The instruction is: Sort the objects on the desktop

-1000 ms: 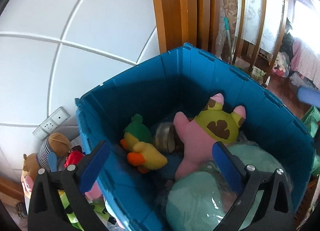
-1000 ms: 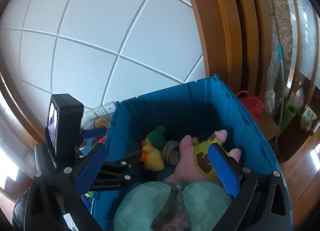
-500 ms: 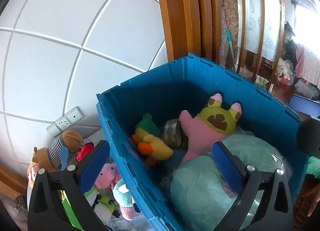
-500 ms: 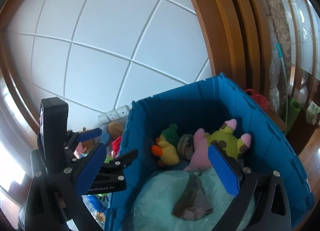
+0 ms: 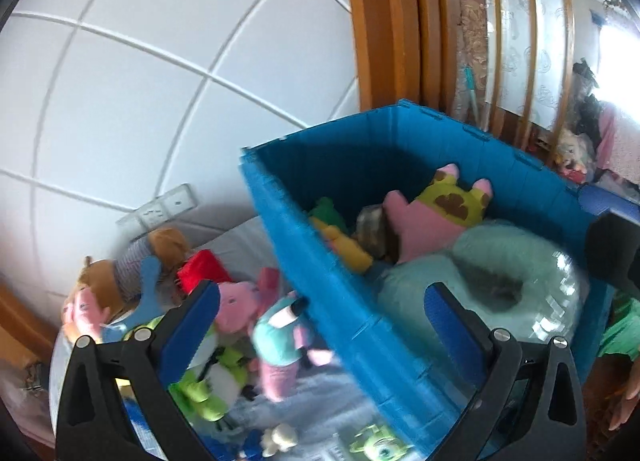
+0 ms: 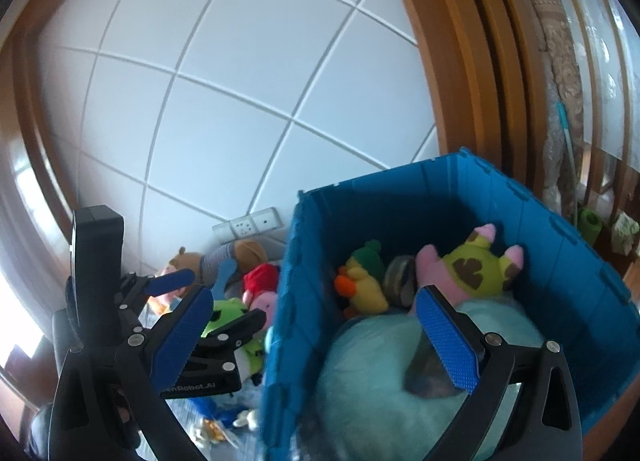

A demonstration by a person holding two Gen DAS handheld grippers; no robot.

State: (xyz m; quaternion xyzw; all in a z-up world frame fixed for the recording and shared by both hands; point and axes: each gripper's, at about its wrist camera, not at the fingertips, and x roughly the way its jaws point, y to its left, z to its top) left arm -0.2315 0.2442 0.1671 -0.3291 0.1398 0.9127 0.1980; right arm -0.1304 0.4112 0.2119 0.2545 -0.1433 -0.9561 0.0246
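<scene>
A blue plastic bin (image 5: pixel 360 325) (image 6: pixel 560 261) holds a pink and green star plush (image 5: pixel 436 213) (image 6: pixel 468 269), a yellow duck plush (image 6: pixel 362 287) and a bagged teal neck pillow (image 5: pixel 500 281) (image 6: pixel 380 373). Left of the bin lies a pile of plush toys: a pink pig (image 5: pixel 240 307), a teal-shirted pig (image 5: pixel 280 341), a green toy (image 5: pixel 208 385) and a striped bear (image 5: pixel 160 249) (image 6: pixel 224 257). My left gripper (image 5: pixel 322 325) is open and empty above the bin's left wall. My right gripper (image 6: pixel 312 337) is open and empty. The left gripper (image 6: pixel 212 297) shows in the right wrist view over the toy pile.
A white tiled wall (image 5: pixel 160 81) with power sockets (image 5: pixel 164 207) stands behind the toys. A wooden door frame (image 5: pixel 392 21) rises behind the bin. Small toys (image 5: pixel 376 445) lie on the surface near the bin's front corner.
Both grippers have moved left and back from over the bin's inside toward its left wall. The toy pile beside the bin has come into view. Both stay open and empty.
</scene>
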